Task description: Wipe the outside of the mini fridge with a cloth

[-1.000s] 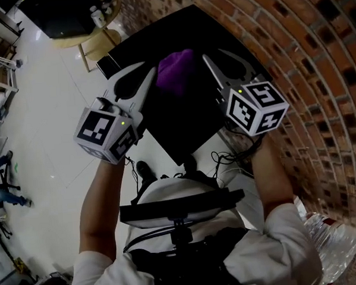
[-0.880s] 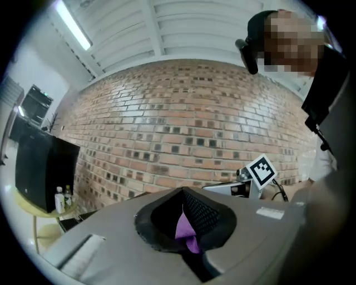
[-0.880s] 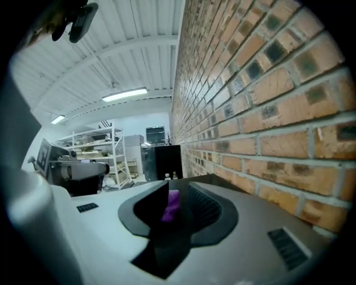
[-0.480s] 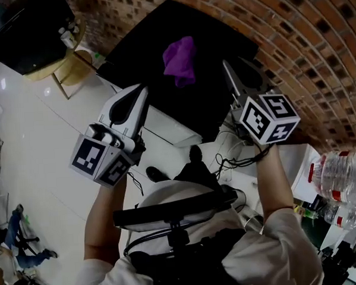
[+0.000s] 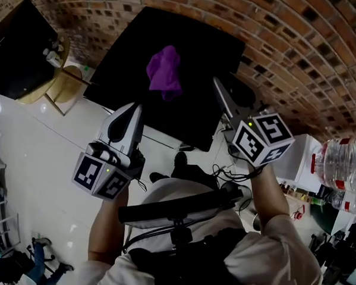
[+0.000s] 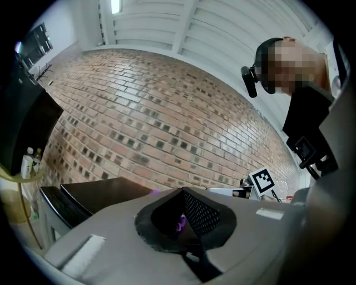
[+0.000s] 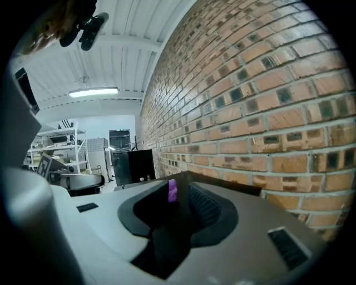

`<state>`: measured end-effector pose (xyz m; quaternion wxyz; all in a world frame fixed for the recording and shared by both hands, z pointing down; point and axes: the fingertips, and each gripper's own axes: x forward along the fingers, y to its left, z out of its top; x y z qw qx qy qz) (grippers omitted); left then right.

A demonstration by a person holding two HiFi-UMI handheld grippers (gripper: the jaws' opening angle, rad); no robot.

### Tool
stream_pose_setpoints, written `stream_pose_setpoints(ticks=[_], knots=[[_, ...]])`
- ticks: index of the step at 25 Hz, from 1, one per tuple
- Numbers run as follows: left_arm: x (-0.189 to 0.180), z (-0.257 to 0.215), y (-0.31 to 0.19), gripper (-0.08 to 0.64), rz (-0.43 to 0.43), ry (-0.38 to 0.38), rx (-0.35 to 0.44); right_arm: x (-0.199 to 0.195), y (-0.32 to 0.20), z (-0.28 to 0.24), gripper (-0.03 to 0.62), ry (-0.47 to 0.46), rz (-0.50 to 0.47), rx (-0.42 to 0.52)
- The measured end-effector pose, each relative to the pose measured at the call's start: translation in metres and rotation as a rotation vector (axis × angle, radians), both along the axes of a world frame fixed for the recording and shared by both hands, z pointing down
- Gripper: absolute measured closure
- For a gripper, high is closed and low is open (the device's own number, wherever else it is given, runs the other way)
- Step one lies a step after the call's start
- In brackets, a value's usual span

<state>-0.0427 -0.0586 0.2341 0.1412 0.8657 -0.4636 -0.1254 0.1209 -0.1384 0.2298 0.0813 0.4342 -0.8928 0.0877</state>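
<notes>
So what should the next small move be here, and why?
Probably bring the right gripper forward to the purple cloth and close on it. The cloth lies loose on top of the mini fridge, held by neither gripper. The right jaws already stand slightly apart, while the left gripper is shut.

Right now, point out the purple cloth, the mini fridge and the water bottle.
purple cloth [image 5: 164,74], head view, middle of the bunched fabric.
mini fridge [image 5: 197,54], head view, bare black top.
water bottle [image 5: 344,171], head view, clear body.
</notes>
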Motion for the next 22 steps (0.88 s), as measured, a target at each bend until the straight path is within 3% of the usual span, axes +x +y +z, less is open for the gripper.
stream_pose_setpoints(ticks=[8,13,17,22], knots=[[0.000,0.009,-0.031,0.560,-0.036,-0.018,-0.057,-0.001,-0.026,0.014,0.463,-0.005,-0.039,-0.038],[-0.013,0.011,-0.040,0.560,-0.002,-0.020,-0.064,-0.010,-0.026,0.016,0.463,0.000,-0.009,-0.050],[-0.028,0.012,-0.053,0.560,0.066,-0.023,-0.063,-0.017,-0.022,0.015,0.463,0.014,0.075,-0.052],[-0.045,0.012,-0.061,0.560,0.214,-0.066,-0.073,-0.028,-0.009,0.011,0.463,0.039,0.225,-0.049]])
